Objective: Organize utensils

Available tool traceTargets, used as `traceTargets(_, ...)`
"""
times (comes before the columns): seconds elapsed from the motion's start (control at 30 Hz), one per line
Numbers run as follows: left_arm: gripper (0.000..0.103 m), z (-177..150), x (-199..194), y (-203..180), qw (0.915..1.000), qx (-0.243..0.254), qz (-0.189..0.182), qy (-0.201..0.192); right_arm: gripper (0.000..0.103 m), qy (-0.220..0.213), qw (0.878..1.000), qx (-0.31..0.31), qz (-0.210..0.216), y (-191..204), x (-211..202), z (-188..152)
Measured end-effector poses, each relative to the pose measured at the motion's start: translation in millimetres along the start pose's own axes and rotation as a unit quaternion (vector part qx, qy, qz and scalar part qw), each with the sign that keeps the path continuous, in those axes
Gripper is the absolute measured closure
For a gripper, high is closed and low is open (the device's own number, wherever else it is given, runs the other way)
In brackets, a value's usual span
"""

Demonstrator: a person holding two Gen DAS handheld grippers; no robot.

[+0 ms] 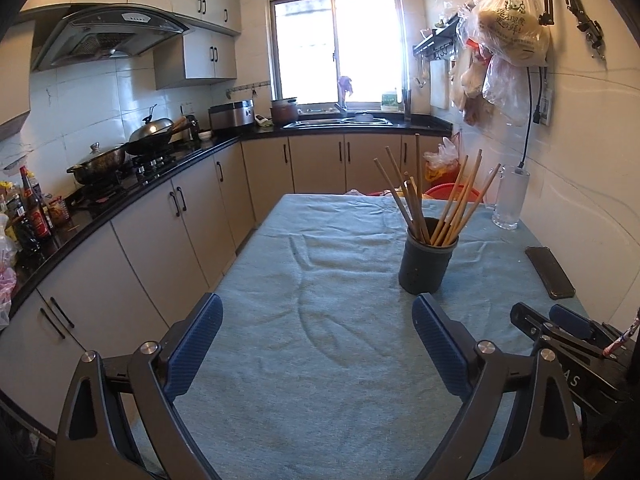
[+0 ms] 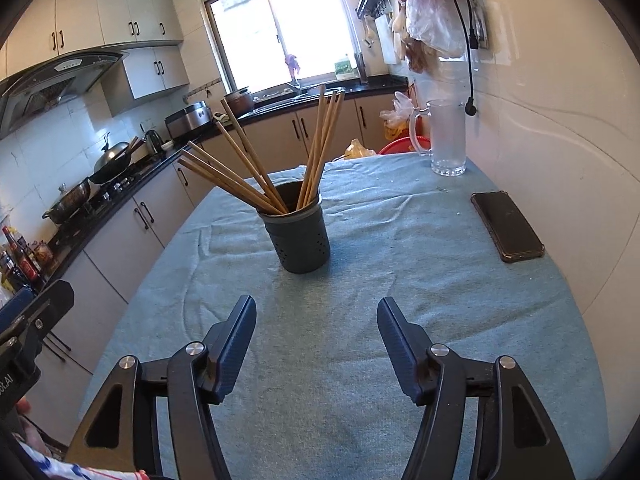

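Note:
A dark perforated utensil holder stands upright on the blue tablecloth, with several wooden chopsticks leaning out of it. In the right wrist view the holder stands just ahead of centre, its chopsticks fanned to the left and straight up. My left gripper is open and empty, over the cloth, near and to the left of the holder. My right gripper is open and empty, a short way in front of the holder. The right gripper also shows at the right edge of the left wrist view.
A black phone lies on the cloth by the right wall. A glass pitcher stands at the table's far right corner. Kitchen counter with wok and pots runs along the left. Bags hang on the right wall.

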State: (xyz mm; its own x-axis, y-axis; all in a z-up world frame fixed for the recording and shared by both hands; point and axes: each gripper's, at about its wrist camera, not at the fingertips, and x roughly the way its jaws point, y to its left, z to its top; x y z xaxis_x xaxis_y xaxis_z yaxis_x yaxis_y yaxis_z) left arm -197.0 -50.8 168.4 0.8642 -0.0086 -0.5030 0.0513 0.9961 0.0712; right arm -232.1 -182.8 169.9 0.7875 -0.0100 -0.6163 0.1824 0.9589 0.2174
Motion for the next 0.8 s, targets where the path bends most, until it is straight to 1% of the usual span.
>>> traceTargets(0.13,0.007,-1.5,-1.9,1.7,0.9999,-0.003,0.012,-0.01,0.035,-0.002,1.0,-0.001,-0.01,-0.2,-1.5,-2.2)
traceTargets(0.27,0.0,-3.7,-9.1,-0.6,0.9988,0.004,0.031,-0.038,0.035,-0.001,1.0,0.001,-0.012,-2.8,-0.4,-3.5)
traceTargets(0.33,0.0,-4.6,-13.7,-0.5,0.9981,0.003,0.032,-0.053,0.035,-0.001,1.0,0.0,-0.013,-3.0,-0.4,-3.8)
traceTargets(0.4,0.0,-4.3,-15.4,-0.6,0.9981,0.002,0.025,-0.057,0.035,-0.001,1.0,-0.001,-0.014,-2.8,-0.6,-3.8)
traceTargets(0.47,0.0,-3.4,-12.9,-1.0,0.9986,0.001,0.02,-0.049,0.035,-0.004,1.0,-0.005,-0.018,-2.6,-0.9,-3.9)
traceTargets(0.57,0.0,-4.3,-8.1,-2.2,0.9989,0.003,0.022,-0.041,0.035,-0.006,1.0,-0.007,-0.023,-2.9,-1.3,-4.7)
traceTargets(0.8,0.0,-10.6,5.1,-3.2,0.9998,0.004,0.015,-0.009,0.034,-0.007,0.999,-0.013,-0.032,-1.9,0.0,-7.0)
